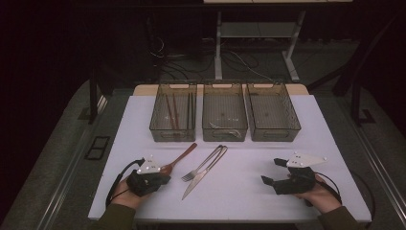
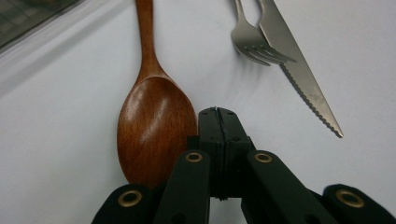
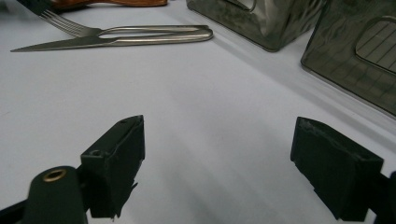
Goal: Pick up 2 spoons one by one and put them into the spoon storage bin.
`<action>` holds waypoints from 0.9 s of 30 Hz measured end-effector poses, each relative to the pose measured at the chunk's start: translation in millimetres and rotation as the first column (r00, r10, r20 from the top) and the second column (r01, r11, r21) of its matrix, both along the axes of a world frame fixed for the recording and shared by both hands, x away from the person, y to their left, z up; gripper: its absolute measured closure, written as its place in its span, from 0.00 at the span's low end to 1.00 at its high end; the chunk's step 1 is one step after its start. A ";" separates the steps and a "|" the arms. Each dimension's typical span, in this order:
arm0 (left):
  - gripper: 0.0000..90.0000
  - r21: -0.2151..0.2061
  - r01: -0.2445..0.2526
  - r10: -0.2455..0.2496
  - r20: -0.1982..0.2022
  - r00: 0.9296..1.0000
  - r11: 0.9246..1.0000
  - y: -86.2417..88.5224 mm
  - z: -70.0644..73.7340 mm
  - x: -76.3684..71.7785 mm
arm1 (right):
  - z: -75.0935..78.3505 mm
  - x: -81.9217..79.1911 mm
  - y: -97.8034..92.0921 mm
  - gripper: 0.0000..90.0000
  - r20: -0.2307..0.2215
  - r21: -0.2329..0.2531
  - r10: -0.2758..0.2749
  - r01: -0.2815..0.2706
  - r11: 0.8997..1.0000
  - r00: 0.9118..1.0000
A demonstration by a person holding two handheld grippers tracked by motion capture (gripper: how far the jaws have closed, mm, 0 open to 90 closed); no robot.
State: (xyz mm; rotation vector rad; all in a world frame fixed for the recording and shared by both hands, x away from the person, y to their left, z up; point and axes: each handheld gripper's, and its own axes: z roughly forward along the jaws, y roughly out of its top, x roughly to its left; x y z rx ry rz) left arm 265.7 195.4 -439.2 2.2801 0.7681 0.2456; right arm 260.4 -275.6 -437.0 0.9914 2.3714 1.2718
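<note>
A brown wooden spoon (image 1: 178, 159) lies on the white table (image 1: 268, 191), bowl toward me. A steel fork (image 1: 201, 166) and steel knife (image 1: 206, 173) lie side by side right of it. My left gripper (image 1: 163, 176) is shut with nothing between its jaws, its tip just right of the spoon bowl (image 2: 156, 126); in the left gripper view its tip (image 2: 218, 116) rests by the bowl, with the fork (image 2: 254, 42) and knife (image 2: 299, 70) beyond. My right gripper (image 1: 271, 171) stands open over bare table; its jaws (image 3: 219, 163) are wide apart, fork (image 3: 70, 25) and knife (image 3: 93, 43) far off.
Three clear grey bins stand in a row at the back: the left bin (image 1: 173, 112) holds chopsticks, the middle bin (image 1: 224, 112) holds some metal cutlery, the right bin (image 1: 273, 112) looks empty. Bin corners (image 3: 355, 51) show to the right gripper's front right. Dark floor surrounds the table.
</note>
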 end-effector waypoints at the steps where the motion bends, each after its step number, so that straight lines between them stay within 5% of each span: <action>1: 0.99 -0.003 0.003 -0.003 -0.002 1.000 1.000 0.2 0.6 0.3 | 0.0 0.4 0.0 0.20 0.003 -0.001 0.001 -0.001 1.000 1.000; 13: 0.92 -0.119 -0.027 0.031 0.031 0.999 0.993 -0.3 14.3 -1.2 | 1.2 -1.1 0.9 0.20 0.006 0.000 0.001 -0.001 1.000 1.000; 27: 0.56 -0.120 -0.120 0.123 0.014 0.992 0.985 24.8 4.8 23.8 | 1.0 -0.5 2.0 0.20 0.010 -0.004 -0.003 0.003 1.000 1.000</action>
